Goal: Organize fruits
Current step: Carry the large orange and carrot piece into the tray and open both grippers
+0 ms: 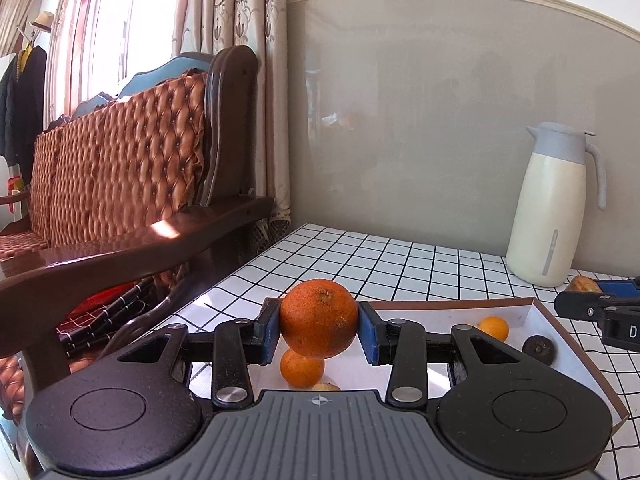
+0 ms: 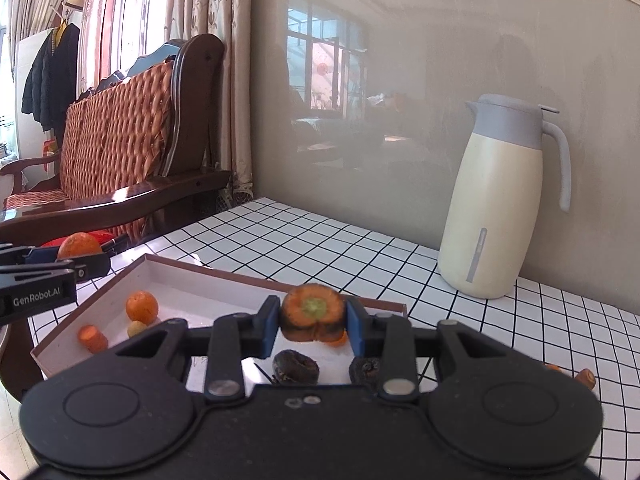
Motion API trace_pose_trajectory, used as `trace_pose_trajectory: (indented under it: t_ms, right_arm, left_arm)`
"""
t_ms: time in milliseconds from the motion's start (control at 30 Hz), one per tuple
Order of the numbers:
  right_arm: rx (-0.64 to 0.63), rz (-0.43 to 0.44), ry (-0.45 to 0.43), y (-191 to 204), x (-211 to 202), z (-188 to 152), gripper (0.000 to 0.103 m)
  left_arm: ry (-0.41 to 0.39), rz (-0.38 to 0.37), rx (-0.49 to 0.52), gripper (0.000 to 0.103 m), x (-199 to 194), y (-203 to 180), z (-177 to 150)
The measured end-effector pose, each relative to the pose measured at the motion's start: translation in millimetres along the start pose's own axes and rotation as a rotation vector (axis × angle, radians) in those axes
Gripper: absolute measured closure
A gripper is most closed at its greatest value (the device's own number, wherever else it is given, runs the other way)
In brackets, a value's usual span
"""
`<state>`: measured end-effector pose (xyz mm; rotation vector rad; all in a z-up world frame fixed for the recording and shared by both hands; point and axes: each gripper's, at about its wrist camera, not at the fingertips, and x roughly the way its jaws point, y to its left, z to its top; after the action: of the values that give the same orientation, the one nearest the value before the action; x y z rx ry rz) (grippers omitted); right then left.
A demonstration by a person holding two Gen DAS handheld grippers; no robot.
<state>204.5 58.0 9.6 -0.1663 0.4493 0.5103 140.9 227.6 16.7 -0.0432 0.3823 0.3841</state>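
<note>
My left gripper is shut on a large orange, held above the left end of a shallow white box. Below it in the box lie a small orange, another small orange and a dark round fruit. My right gripper is shut on a carrot chunk, held above the box. In the right wrist view the box holds a small orange, a carrot piece, a small yellow fruit and two dark fruits. The left gripper with its orange shows at far left there.
The box sits on a white tiled table. A cream thermos jug stands at the back right by the wall. Carrot bits lie on the table right of the box. A wooden sofa stands left of the table.
</note>
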Motion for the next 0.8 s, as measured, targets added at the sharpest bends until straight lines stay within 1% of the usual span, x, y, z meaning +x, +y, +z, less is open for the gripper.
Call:
trace_pose_trajectory:
  t_ms: [167,267,500,600,733,800]
  right_arm:
    - [0.011,-0.009,0.016,-7.4,10.9,2.1,0.077]
    - [0.009,-0.017,0.03,-9.6,17.9,2.8,0.077]
    - [0.011,-0.013,0.046,-11.1,31.4,3.6,0.077]
    - [0.011,-0.015,0.059,-12.9,37.4,2.8,0.077]
    - [0.019,-0.009,0.083,-16.3,45.6,2.3,0.077]
    - [0.021,-0.005,0.092,-17.4,49.3,1.9,0.077]
  left_arm:
    - [0.024,-0.003,0.002,0.062,16.4,-2.0,-1.4]
    - [0.027,0.008,0.005,0.062,22.1,-0.5,-3.0]
    - [0.045,0.022,-0.015,0.062,35.3,5.4,-2.5]
    - [0.045,0.021,-0.006,0.062,40.0,3.5,-0.6]
    - [0.064,0.04,0.003,0.062,48.6,3.9,1.3]
    - [0.07,0.035,0.0,0.062,51.7,4.4,1.3]
